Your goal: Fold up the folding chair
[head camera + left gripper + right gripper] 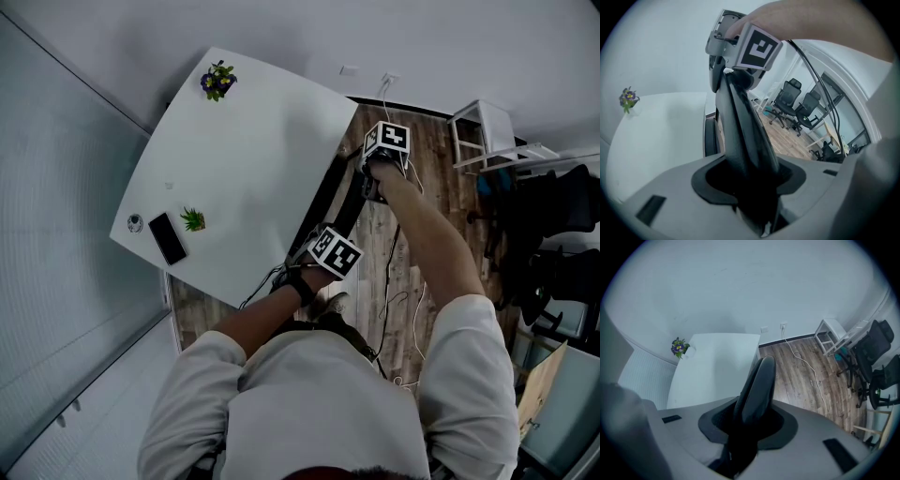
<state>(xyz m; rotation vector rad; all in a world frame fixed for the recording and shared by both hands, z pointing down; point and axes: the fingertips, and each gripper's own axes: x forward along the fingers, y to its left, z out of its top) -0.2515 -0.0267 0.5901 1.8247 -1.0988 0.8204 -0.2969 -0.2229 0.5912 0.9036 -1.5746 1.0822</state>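
beside the white table's [253,159] edge, over the wood floor [441,159], the folding chair [336,199] stands as a thin dark slab, its panels close together. the left gripper [752,185] is clamped on its rim nearer the person and the right gripper [746,420] grips the same rim farther along, both pointing steeply down. on the table sit a purple-flowered plant [217,82], a small green plant [193,219] and a dark phone [168,238]; black office chairs [562,206] stand well apart.
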